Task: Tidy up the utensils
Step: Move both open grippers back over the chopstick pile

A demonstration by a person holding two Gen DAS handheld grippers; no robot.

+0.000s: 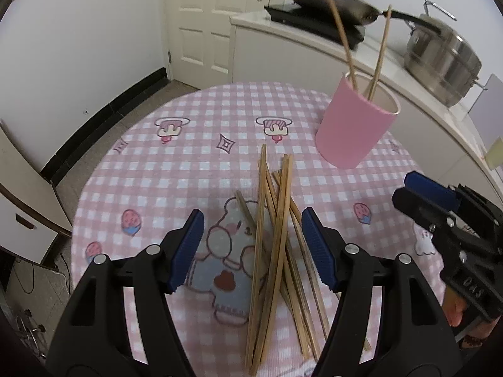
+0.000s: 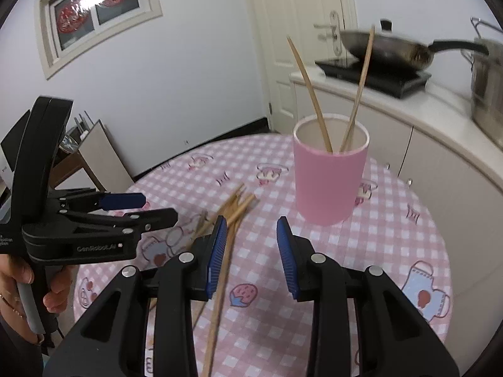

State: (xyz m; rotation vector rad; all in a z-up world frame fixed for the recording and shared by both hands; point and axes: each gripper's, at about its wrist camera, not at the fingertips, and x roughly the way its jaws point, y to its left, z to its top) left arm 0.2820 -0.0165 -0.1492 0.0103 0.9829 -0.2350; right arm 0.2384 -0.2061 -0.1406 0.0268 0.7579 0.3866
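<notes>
Several wooden chopsticks (image 1: 273, 232) lie in a loose pile on the pink checked tablecloth (image 1: 188, 163). My left gripper (image 1: 253, 251) is open and empty, held above the pile with the chopsticks between its fingers. A pink cup (image 1: 355, 125) stands upright at the back right with two chopsticks (image 1: 361, 47) leaning in it. In the right wrist view my right gripper (image 2: 251, 251) is open and empty, above the cloth just right of the pile (image 2: 229, 216), with the cup (image 2: 328, 176) ahead. The left gripper (image 2: 125, 207) shows at the left there.
A white counter (image 1: 314, 40) behind the table holds a cooktop with a wok (image 1: 330, 0) and a steel pot (image 1: 443, 59). A white door (image 1: 204, 22) is at the back. A low cabinet (image 1: 19, 207) stands left of the table.
</notes>
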